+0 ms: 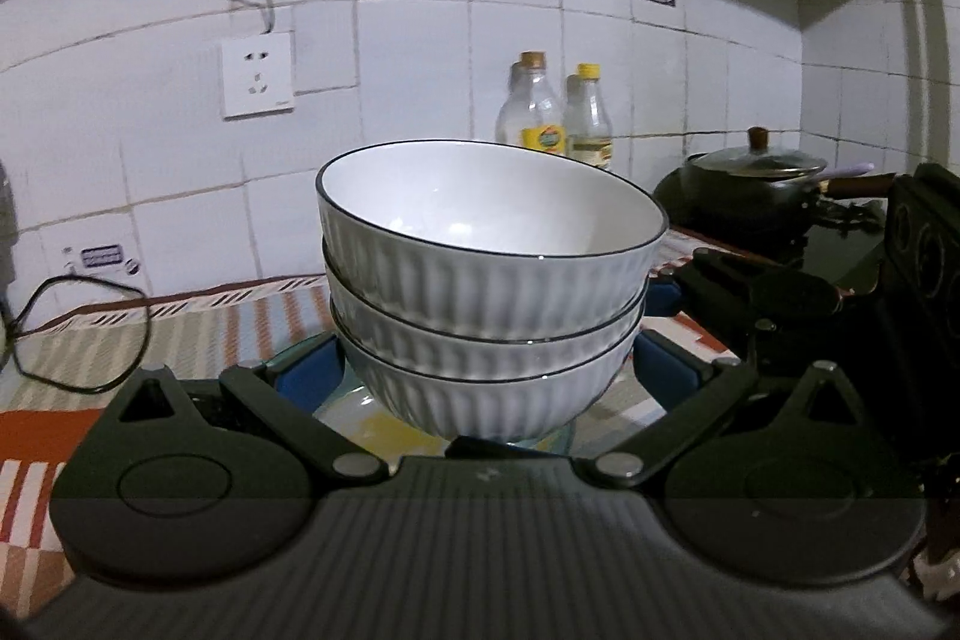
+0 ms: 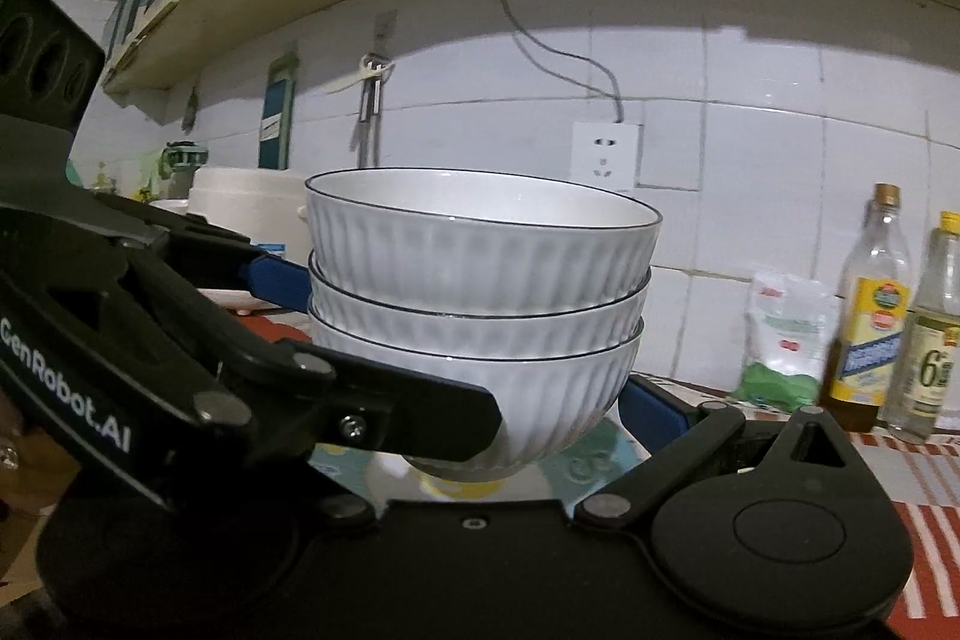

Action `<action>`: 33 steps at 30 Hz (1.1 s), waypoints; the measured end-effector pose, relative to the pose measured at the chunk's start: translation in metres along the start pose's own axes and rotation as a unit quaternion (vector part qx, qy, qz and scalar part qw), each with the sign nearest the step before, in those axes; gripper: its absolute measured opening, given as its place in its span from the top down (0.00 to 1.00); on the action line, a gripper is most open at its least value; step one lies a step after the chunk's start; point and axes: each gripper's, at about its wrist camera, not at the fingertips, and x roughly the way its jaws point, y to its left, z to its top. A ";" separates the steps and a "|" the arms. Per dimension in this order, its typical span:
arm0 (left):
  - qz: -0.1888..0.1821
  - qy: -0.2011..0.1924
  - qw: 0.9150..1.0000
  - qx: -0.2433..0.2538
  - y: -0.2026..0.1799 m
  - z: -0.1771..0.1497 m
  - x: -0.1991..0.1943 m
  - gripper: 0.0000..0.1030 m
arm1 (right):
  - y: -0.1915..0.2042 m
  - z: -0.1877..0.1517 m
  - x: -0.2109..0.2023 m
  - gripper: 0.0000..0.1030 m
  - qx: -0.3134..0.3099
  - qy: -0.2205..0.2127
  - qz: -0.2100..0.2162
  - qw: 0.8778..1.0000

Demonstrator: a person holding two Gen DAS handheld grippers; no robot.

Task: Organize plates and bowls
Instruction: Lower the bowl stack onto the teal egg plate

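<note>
White tiled wall (image 1: pixel 420 58) behind striped cloth (image 1: pixel 198 334), two bottles (image 1: pixel 558 112) and lidded wok (image 1: pixel 756 190) beyond, left gripper (image 1: pixel 489 376) and right gripper (image 2: pixel 474 370) both spread wide around bowl stack (image 1: pixel 486 292), contact unclear.

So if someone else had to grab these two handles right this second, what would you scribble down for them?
Left gripper: blue pads on either side of the bottom bowl; whether they touch it I cannot tell.
Right gripper: same, straddling the stack from the other side.
Stack of three white ribbed bowls with dark rims: nested, top one tilted, sitting on a pale patterned plate on the striped cloth.
Done: bowls stacked.
Left: probably move the stack; steady the tilted top bowl.
</note>
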 end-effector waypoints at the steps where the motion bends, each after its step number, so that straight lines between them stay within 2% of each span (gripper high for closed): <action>1: 0.002 0.001 1.000 -0.001 0.003 -0.001 -0.001 0.00 | 0.002 0.000 0.003 0.00 -0.002 0.000 0.002 1.000; 12: 0.018 0.014 1.000 -0.012 0.030 -0.014 -0.002 0.00 | 0.016 -0.005 0.025 0.00 -0.004 0.009 0.019 1.000; 33: -0.021 0.031 0.998 -0.043 0.052 -0.027 0.037 0.00 | 0.003 -0.017 0.052 0.00 0.006 0.056 -0.001 0.998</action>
